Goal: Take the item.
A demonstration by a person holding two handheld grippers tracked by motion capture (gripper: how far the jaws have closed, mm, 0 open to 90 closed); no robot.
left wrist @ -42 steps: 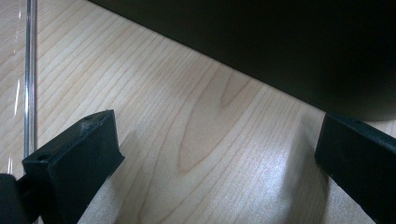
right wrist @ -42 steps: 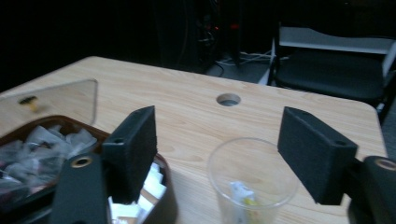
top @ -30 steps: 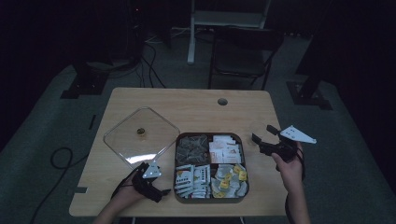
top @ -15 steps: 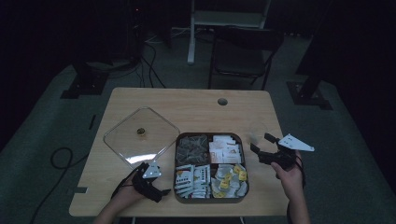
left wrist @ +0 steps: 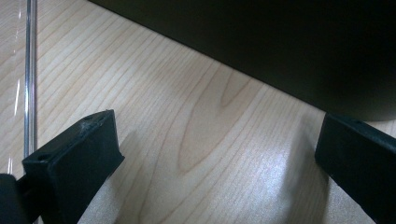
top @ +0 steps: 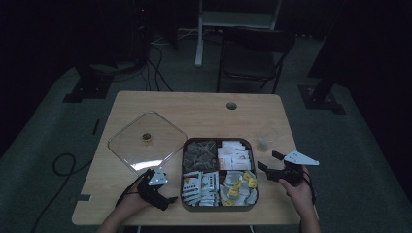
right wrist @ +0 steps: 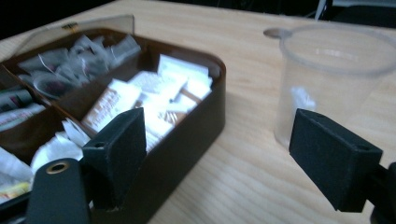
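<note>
I hold my right gripper wide open beside the brown tray, near the plastic cup. My left gripper rests open on the table, 2 jaws apart.

Left gripper at 7 o'clock in the high view, low on the surface, left hand wrapped round it, jaws wide apart, aimed toward 3 o'clock. Left gripper view: nothing between jaws. Right gripper at 4 o'clock, right hand behind it, jaws spread, aimed toward 10 o'clock, grey plate on top. Right gripper view: jaws apart, gap empty.
</note>
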